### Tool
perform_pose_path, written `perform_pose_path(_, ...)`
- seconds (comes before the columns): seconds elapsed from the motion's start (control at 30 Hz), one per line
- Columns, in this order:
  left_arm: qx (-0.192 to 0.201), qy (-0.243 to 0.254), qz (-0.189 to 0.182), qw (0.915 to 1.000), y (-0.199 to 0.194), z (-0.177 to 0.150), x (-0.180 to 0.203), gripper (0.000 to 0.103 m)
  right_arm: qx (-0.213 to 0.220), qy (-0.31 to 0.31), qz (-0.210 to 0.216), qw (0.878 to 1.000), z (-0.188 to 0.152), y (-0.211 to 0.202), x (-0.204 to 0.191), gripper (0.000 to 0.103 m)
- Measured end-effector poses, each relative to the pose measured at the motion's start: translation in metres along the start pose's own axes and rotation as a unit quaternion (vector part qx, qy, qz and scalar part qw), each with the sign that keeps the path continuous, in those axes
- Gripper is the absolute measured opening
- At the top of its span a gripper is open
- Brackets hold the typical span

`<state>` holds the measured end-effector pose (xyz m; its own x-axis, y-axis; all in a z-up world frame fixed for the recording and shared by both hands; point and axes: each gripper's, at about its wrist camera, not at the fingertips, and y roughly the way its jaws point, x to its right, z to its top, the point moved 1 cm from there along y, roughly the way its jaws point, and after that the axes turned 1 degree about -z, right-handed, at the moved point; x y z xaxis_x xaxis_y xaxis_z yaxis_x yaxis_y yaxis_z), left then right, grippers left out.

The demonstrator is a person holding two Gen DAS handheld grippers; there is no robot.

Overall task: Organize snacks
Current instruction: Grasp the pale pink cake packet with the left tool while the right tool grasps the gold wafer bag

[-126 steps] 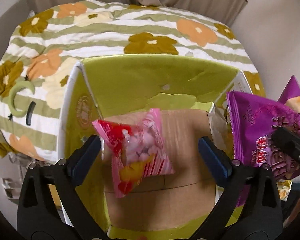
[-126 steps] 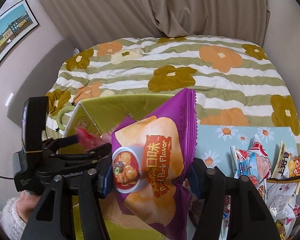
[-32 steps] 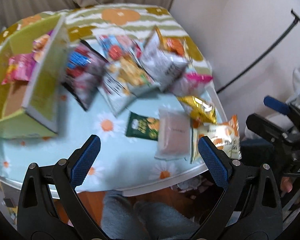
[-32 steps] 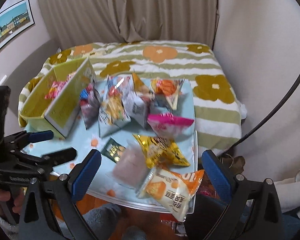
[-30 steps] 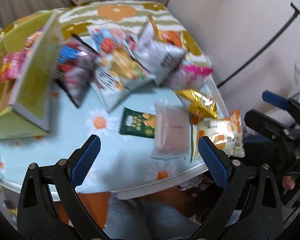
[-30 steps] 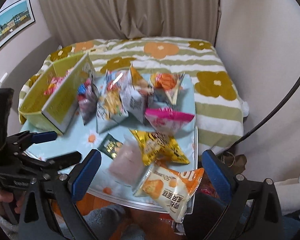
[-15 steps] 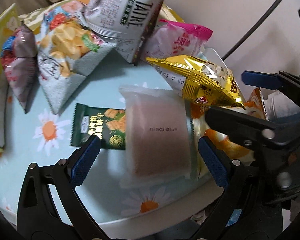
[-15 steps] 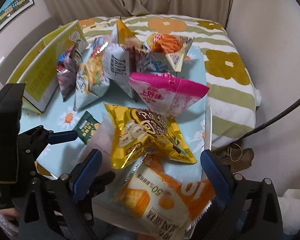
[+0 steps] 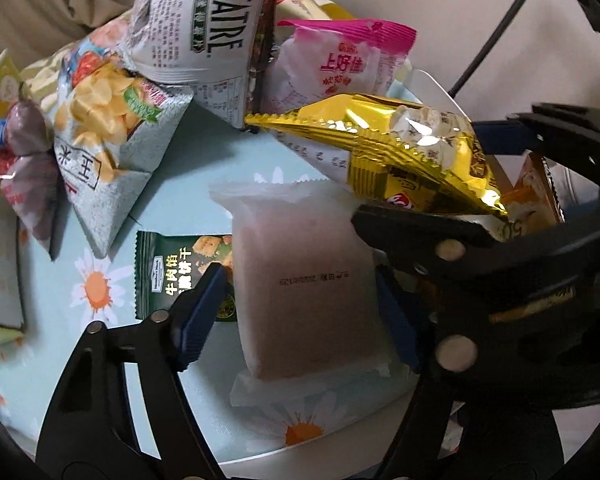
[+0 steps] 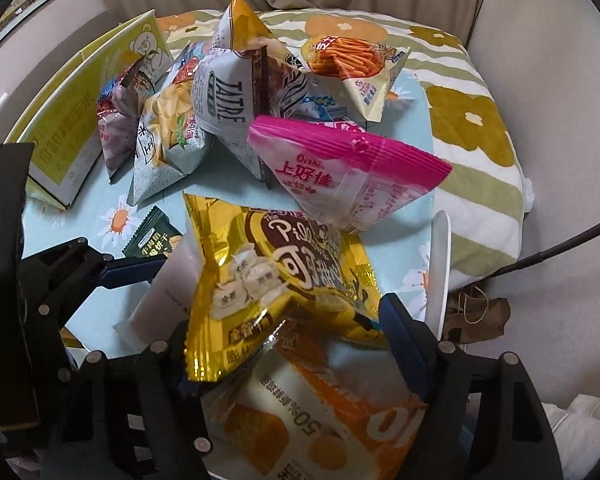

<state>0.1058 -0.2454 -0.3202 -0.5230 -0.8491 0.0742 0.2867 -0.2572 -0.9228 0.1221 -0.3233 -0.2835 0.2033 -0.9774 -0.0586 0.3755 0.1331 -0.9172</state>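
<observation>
Left wrist | left tongs closing, pads touching frosted pink packet | right tongs closing around gold bag

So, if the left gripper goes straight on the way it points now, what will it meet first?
Most likely the pale pink packet: it lies flat on the table between the fingers of the left gripper, whose jaws have just been closing around it. Whether the pads already press it is unclear.
</observation>
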Motion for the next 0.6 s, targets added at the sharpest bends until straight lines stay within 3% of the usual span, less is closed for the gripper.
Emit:
perform_pose_path(0.3, -0.009, 0.004, -0.011, 0.9999, -0.003, 0.003, -0.001, 0.062, -0.003, -0.003, 0.008, 1.000, 0.008, 0.008, -0.002, 0.064)
perform_pose_path(0.6, -0.011, -0.013, -0.016, 0.9997, -0.015, -0.002, -0.016, 0.061, -0.004, 0.000, 0.022, 1.000, 0.013, 0.014, -0.004, 0.062)
